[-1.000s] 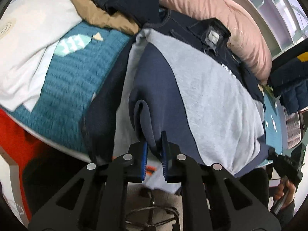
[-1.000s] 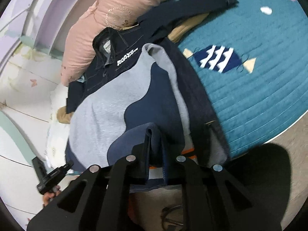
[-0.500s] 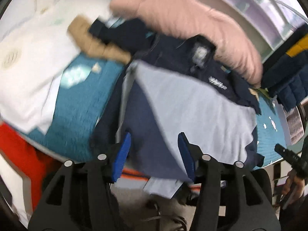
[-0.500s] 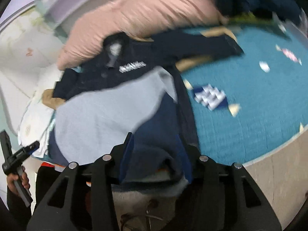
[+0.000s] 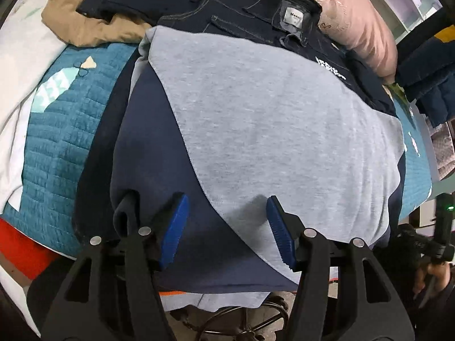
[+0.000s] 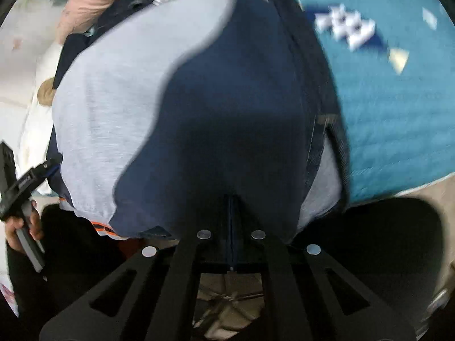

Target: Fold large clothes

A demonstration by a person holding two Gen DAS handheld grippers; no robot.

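Note:
A grey and navy sweatshirt [image 5: 256, 119] lies folded over on the teal quilt [image 5: 57, 130], its near edge hanging off the bed. My left gripper [image 5: 227, 230] is open and empty just above the near part of the sweatshirt, its blue pads [image 5: 173, 227] wide apart. In the right wrist view the same sweatshirt [image 6: 221, 108] fills the middle. My right gripper [image 6: 231, 207] is shut on the navy near edge of the sweatshirt. That view is motion-blurred.
A dark denim jacket [image 5: 256, 17] lies behind the sweatshirt, against a pink pillow [image 5: 341, 8]. A tan garment [image 5: 85, 25] and white bedding [image 5: 17, 42] lie at the left. Dark jackets [image 5: 426, 65] hang at the right. A chair base [image 5: 241, 321] stands below the bed edge.
My left gripper let go of the navy fold and opened wide. My right gripper opened half a second ago and has shut again on the sweatshirt's navy edge.

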